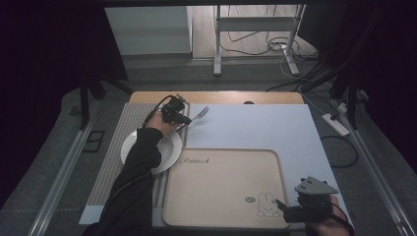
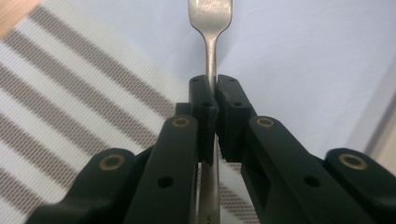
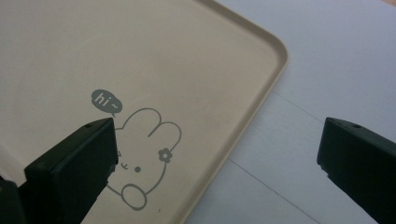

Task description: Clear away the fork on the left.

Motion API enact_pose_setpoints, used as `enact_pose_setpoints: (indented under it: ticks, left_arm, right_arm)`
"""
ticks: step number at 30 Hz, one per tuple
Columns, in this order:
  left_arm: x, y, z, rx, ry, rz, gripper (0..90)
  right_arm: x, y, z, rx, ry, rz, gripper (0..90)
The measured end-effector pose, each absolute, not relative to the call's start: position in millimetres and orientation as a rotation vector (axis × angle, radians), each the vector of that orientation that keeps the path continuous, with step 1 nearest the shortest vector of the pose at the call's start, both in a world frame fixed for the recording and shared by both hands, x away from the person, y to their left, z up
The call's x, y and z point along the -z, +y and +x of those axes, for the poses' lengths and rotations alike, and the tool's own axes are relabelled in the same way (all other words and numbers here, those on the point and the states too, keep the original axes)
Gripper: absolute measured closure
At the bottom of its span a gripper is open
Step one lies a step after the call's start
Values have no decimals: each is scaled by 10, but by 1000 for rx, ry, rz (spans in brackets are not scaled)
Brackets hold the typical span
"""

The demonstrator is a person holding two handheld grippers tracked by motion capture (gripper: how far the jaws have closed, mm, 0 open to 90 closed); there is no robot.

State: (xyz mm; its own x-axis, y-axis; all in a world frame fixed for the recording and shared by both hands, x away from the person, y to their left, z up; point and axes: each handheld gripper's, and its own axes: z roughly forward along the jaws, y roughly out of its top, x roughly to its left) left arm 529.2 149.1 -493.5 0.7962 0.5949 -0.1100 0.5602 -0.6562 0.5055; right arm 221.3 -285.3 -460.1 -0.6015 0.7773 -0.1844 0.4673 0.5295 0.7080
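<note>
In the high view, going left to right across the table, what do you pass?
White plate → left gripper, its jaws shut on the fork → beige tray with its rabbit drawing → right gripper, jaws open over the tray's near right corner.

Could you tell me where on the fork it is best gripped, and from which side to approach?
Grip the fork on its slim neck just below the head, coming in along the handle from its tail end. The left gripper is shut there now, jaws on the narrow edges.

Parted tool (image 3: 219, 163) over rabbit tray (image 3: 187, 51)
</note>
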Motion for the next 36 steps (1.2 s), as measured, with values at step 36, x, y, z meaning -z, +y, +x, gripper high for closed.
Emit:
enact_pose_setpoints:
  ticks: [36]
  left_arm:
    - [4707,810,4506,-40,815,2485,854]
  right_arm:
    - [4590,-2862,2204,-865,2273,1018,0]
